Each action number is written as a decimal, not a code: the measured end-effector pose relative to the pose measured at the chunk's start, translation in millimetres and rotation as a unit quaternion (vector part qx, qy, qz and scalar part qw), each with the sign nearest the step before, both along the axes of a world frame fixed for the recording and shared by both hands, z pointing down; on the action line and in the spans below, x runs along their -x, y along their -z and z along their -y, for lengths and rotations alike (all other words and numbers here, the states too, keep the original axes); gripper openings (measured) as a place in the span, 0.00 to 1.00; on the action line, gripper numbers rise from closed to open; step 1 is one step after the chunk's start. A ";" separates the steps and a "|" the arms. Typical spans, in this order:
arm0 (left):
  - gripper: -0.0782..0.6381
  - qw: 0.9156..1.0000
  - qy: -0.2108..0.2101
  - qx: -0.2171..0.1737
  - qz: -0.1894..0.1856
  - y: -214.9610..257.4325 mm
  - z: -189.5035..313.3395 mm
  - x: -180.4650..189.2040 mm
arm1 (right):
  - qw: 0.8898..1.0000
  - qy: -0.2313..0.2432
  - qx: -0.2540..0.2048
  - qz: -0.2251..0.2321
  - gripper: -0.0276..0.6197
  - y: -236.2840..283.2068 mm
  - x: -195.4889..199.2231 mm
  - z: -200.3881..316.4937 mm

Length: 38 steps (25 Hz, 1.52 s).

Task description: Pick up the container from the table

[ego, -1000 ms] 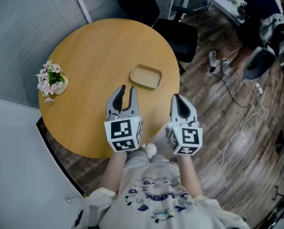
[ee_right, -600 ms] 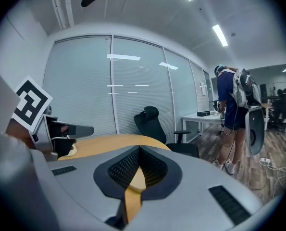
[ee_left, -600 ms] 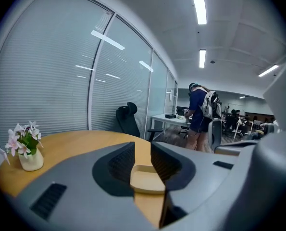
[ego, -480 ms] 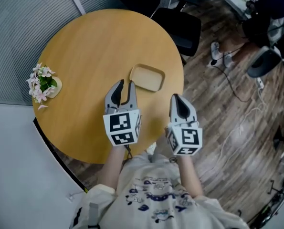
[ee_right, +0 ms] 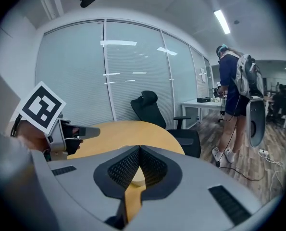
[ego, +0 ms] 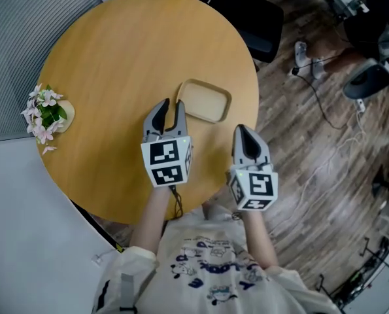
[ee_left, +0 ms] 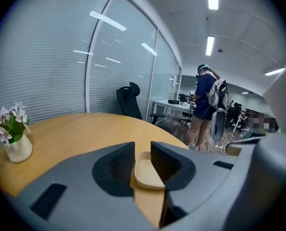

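A shallow beige container [ego: 205,101] with rounded corners lies on the round wooden table [ego: 116,64], near its right edge. My left gripper [ego: 170,107] is open and hovers just short of the container's near left corner, apart from it. In the left gripper view the container [ee_left: 147,173] shows in the gap between the jaws, a little beyond the tips. My right gripper [ego: 242,133] is shut with nothing in it and hangs at the table's right edge, nearer to me than the container. The right gripper view shows a sliver of the container [ee_right: 138,176] behind its closed jaws.
A small white vase of pink flowers [ego: 45,114] stands at the table's left edge. A black office chair [ego: 250,15] sits beyond the table. Cables [ego: 325,110] run over the wood floor on the right. A person [ee_left: 206,100] stands farther off by desks.
The head view has shifted, so the table sits higher and more to the left. My left gripper has come closer to the container's near corner. The right gripper has held its place.
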<state>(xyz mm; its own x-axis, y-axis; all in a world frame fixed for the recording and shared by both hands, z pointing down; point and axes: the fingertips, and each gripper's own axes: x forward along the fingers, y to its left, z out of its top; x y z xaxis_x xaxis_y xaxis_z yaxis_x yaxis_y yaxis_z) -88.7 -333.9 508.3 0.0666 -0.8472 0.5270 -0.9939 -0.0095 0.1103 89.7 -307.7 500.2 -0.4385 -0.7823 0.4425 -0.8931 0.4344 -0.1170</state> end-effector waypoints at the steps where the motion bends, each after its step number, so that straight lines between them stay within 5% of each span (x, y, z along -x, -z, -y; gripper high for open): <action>1: 0.22 1.000 0.001 0.006 0.001 -6.2 3.2 2.6 | 1.000 -0.001 0.004 -0.001 0.05 -4.9 0.7 2.7; 26: 0.22 0.994 -0.025 0.107 -0.016 -129.7 42.4 13.4 | 0.996 -0.007 0.077 -0.032 0.05 -80.0 14.2 21.9; 38: 0.14 0.994 -0.024 0.104 -0.038 -140.0 48.0 11.0 | 0.995 -0.014 0.098 -0.033 0.05 -97.5 11.5 21.7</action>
